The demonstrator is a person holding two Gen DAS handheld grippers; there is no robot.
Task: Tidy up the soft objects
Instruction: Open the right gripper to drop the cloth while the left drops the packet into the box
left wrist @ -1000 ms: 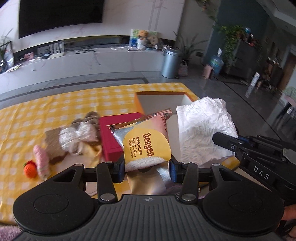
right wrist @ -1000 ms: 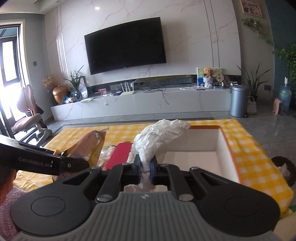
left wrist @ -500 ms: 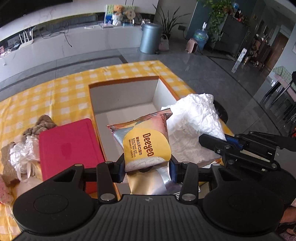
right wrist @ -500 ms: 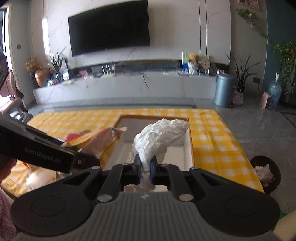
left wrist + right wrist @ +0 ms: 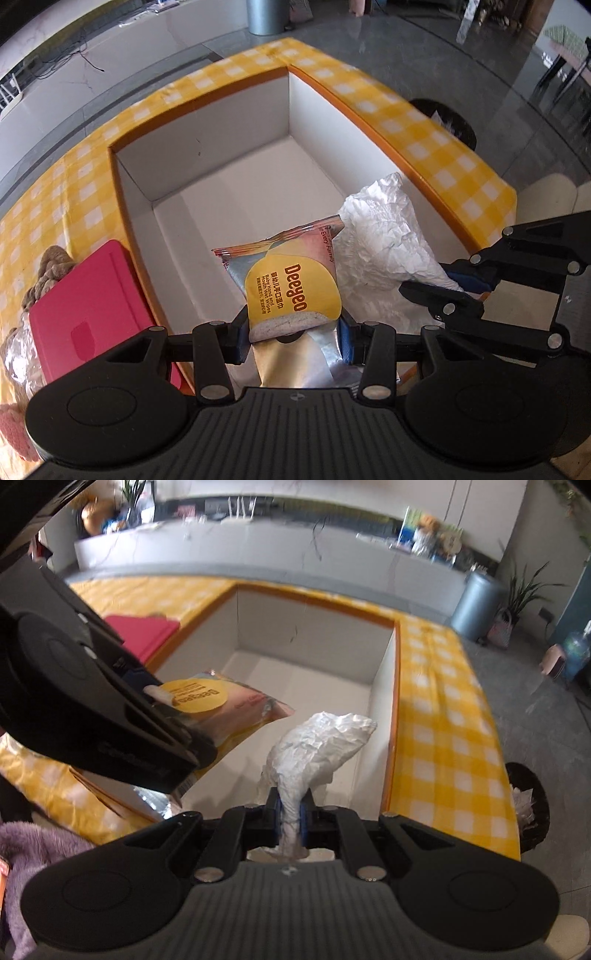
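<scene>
Holding both things above the white box [image 5: 207, 162], we see the left gripper [image 5: 293, 338] pinching the wipes pack [image 5: 291, 291] w/ its pads on both sides, and the right gripper [image 5: 290, 821] pressed tight on the white plastic bag [image 5: 317, 746]. Red case [image 5: 85, 310] lies beside the box on the yellow-checked worktop [image 5: 436, 136].
</scene>
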